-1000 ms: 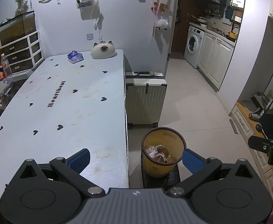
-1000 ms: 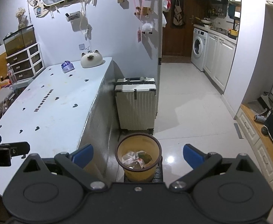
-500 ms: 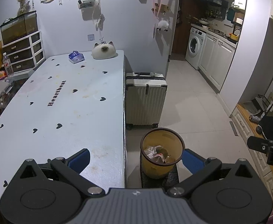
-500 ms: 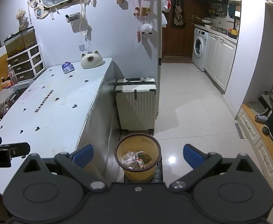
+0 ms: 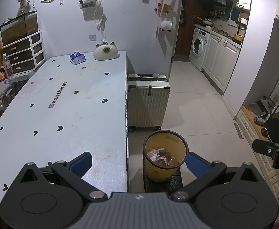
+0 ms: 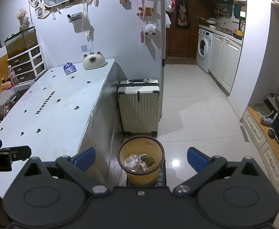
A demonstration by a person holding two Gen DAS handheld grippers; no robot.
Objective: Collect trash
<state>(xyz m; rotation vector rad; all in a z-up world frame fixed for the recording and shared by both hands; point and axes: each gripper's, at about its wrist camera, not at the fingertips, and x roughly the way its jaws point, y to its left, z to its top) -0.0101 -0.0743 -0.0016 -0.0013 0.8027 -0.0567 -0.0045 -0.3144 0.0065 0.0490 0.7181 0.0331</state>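
From the left wrist, a dim room with a pale tiled floor [image 5: 192, 103] opens far right into a kitchen with a washing machine [image 5: 198, 48]. A long white bench [image 5: 66, 103] printed with black hearts fills the left; at its far end sit a cat-faced ornament [image 5: 105, 52] and a blue tissue pack [image 5: 77, 58]. A ribbed suitcase [image 5: 148, 103] stands beside the bench. Nearer, on the floor by the bench's corner, stands the yellow trash bin [image 5: 165, 155], dark-rimmed, holding crumpled wrappers. The left gripper [image 5: 138, 162] has its jaws spread wide, empty.

From the right wrist, the same bench [image 6: 59, 112] runs along the left, the suitcase [image 6: 140, 105] beyond. The trash bin [image 6: 141, 159] sits near centre on a dark mat, with white and brownish scraps inside. The right gripper [image 6: 141, 157] holds its jaws wide apart, gripping nothing.
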